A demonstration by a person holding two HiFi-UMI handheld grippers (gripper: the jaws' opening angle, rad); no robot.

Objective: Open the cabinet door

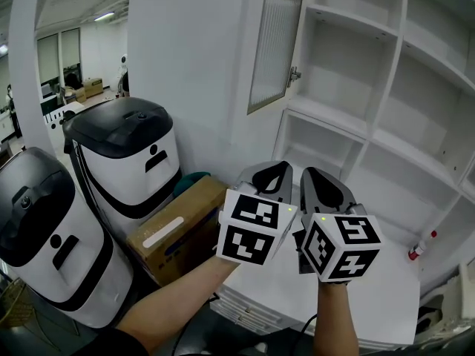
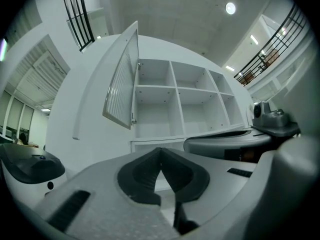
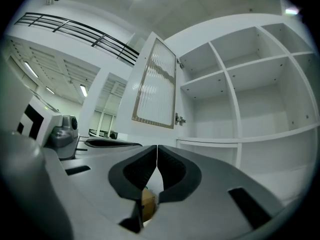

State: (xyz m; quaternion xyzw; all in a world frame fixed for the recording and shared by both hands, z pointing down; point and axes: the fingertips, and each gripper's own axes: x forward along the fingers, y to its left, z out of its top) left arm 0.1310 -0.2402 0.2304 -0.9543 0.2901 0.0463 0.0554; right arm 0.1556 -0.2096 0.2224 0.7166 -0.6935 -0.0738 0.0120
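The white cabinet door [image 1: 274, 39] with its ribbed glass panel stands swung open to the left, a small metal latch [image 1: 295, 75] on its inner edge. Behind it the white shelves [image 1: 349, 65] are bare. Both grippers hang side by side below the cabinet, apart from the door. My left gripper [image 1: 276, 167] is shut with nothing between its tips, and so is my right gripper [image 1: 310, 173]. In the left gripper view, the door [image 2: 122, 84] is up and left of the closed tips [image 2: 160, 150]. The right gripper view has the door [image 3: 156, 84] above the closed tips [image 3: 157, 148].
Two white-and-black rounded machines [image 1: 130, 162] [image 1: 44, 236] stand at the left, with a cardboard box [image 1: 178, 228] beside them. A white flat stack [image 1: 386, 295] lies under my hands. A small red-capped bottle [image 1: 421, 247] lies at the right.
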